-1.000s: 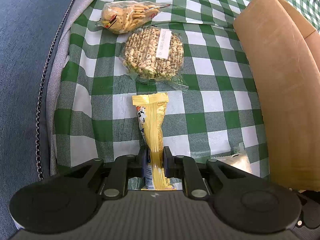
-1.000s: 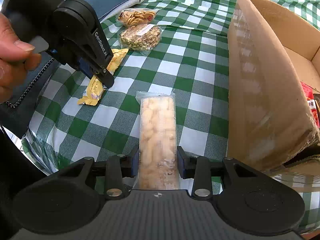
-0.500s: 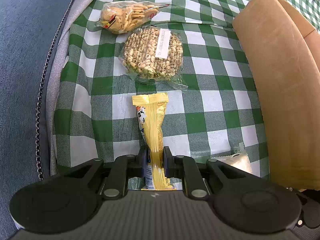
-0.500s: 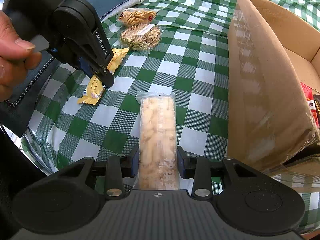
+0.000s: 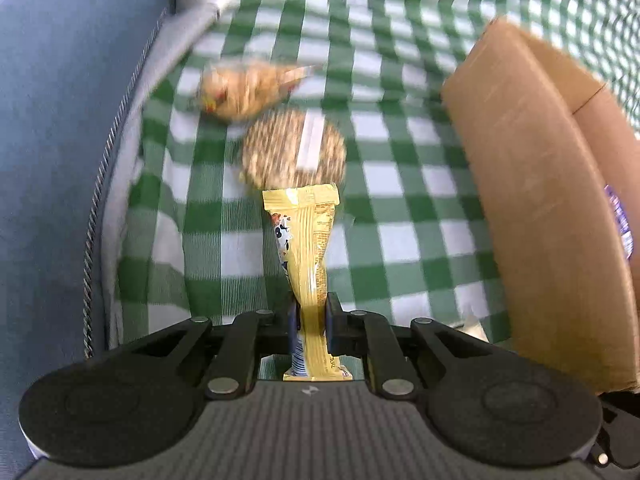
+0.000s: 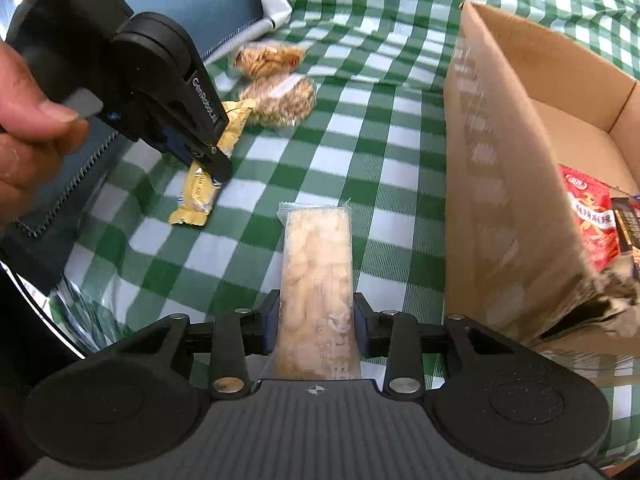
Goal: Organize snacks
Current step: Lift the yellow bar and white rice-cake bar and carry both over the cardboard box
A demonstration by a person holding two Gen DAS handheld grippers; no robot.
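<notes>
My left gripper [image 5: 311, 312] is shut on a yellow snack bar [image 5: 306, 236] and holds it above the green checked cloth; it also shows in the right wrist view [image 6: 196, 196], hanging from the left gripper [image 6: 214, 164]. My right gripper [image 6: 316, 320] is shut on a clear pack of pale biscuits [image 6: 318, 280], held above the cloth. A round seed cake [image 5: 294, 148] and a bag of crackers [image 5: 244, 88] lie further out on the cloth. An open cardboard box [image 6: 500, 184] stands to the right.
The box holds a red snack packet [image 6: 592, 216] and a dark packet [image 6: 628, 224]. A blue cushion with a zip [image 5: 60, 140] borders the cloth on the left. The box wall [image 5: 532, 208] rises close on the right.
Both grippers have lifted with their snacks still held. The left view now shows the yellow bar raised off the cloth, and the scene is motion blurred.
</notes>
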